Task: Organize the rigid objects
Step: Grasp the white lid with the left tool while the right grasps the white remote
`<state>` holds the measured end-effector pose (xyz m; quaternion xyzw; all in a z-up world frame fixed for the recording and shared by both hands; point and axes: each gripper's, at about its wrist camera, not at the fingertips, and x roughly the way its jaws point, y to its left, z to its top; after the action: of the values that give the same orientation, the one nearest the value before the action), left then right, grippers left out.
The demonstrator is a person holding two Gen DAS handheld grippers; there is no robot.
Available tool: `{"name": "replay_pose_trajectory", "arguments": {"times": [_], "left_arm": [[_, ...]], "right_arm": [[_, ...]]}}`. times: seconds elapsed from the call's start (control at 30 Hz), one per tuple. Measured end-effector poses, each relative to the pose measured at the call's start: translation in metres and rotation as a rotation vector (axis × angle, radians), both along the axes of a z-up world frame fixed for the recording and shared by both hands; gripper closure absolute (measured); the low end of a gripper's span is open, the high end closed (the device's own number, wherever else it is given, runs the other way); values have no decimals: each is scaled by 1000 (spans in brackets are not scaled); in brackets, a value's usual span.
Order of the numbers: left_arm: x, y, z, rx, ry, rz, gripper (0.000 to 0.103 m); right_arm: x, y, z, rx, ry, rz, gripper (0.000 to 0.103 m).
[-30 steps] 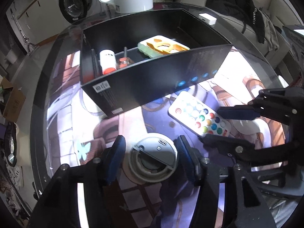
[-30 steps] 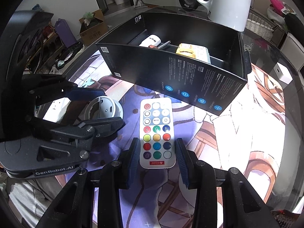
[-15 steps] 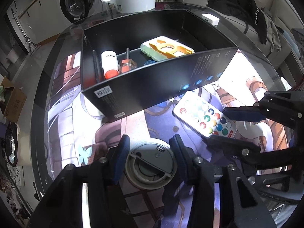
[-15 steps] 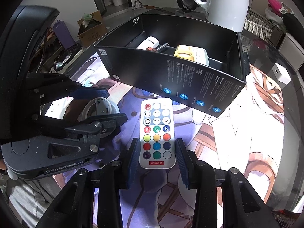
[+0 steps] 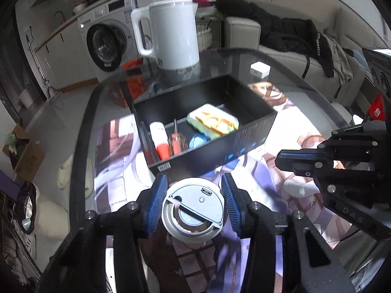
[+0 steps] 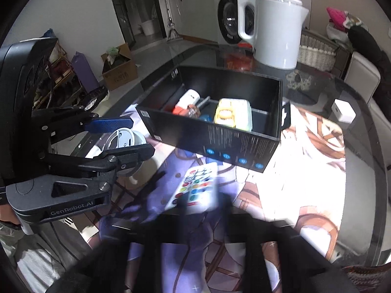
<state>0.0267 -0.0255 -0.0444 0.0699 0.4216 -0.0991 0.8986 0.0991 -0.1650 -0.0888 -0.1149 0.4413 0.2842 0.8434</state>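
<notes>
My left gripper is shut on a round white-and-grey device and holds it lifted in front of the black box; both also show in the right wrist view. My right gripper is blurred, shut on a white remote with coloured buttons, raised off the table. The box holds a white tube with red cap, a small screwdriver, a blue item and a green-and-yellow case.
A white kettle stands behind the box on the glass table. A small white charger lies at the back right. A printed mat covers the table. A washing machine and a sofa lie beyond.
Both grippers have risen and tilted up. The left has lifted the round device off the table. The right has lifted the remote, and its view is motion-blurred.
</notes>
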Motion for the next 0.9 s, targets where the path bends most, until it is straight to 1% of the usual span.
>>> {"name": "replay_pose_trajectory", "arguments": {"times": [0.07,0.1,0.17,0.23,0.27,0.3,0.37,0.43,0.5,0.63,0.73,0.77,0.83,0.9], "left_arm": [[0,-1,4,-10,-10,-8,58],[0,-1,4,-18,-1,-8,58],[6,-1,-2,-18,38,-3,58],[12,-1,-14,-23,95,17,58],[16,3,-21,-44,136,24,58],[16,5,-26,-59,159,33,58],[18,8,-33,-59,187,50,58],[16,10,-36,-37,187,60,58],[13,12,-37,-26,187,66,58],[8,19,-41,-20,196,71,58],[6,23,-44,-17,202,72,58],[5,25,-44,-17,204,73,58],[5,29,-44,-20,206,75,58],[5,30,-44,-22,206,77,58]], "right_arm": [[-2,0,7,4,-41,-7,102],[-3,2,7,-9,-41,9,102],[-2,5,4,-17,-27,12,102],[4,8,-4,-16,16,34,102],[6,8,-11,-16,47,45,95],[8,8,-16,-18,79,48,90],[11,9,-25,-11,123,51,60],[11,12,-32,1,154,49,49],[13,16,-39,1,175,45,49],[17,29,-48,17,214,33,38],[17,47,-56,-28,203,35,35],[17,53,-56,-45,179,40,35],[15,64,-59,-105,137,57,35],[10,72,-61,-156,101,62,46]]}}
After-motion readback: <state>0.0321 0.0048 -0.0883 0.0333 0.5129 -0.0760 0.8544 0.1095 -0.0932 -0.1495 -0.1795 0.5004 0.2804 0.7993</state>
